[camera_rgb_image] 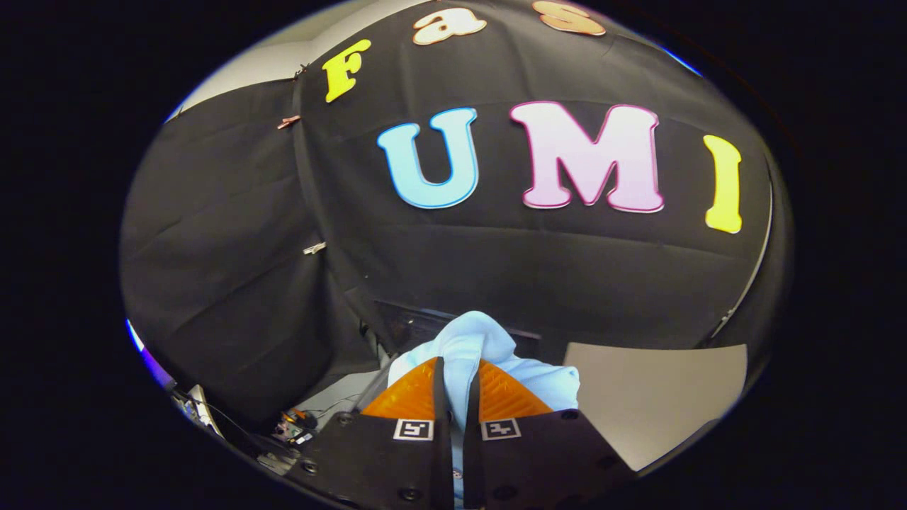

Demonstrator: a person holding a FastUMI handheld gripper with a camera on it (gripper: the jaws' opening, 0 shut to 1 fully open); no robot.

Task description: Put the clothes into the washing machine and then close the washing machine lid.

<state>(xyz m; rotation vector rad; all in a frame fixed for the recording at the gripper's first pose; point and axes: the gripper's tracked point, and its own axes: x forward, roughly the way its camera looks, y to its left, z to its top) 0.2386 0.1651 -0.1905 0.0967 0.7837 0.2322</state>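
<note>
A light blue piece of clothing (489,347) is pinched between my two orange fingers (414,393), and its folds bulge up ahead of the tips and spill to the right of them. My gripper (457,379) is shut on the cloth and held up in the air, facing the booth's black wall. Beyond the cloth a dark box-shaped thing (418,326) stands against the wall; I cannot tell whether it is the washing machine.
A pale grey flat surface (659,404) lies to the right, below the fingers. To the left, lower down, are cables and small devices (294,428) on a grey floor or table. Black cloth walls close the space ahead and to the left.
</note>
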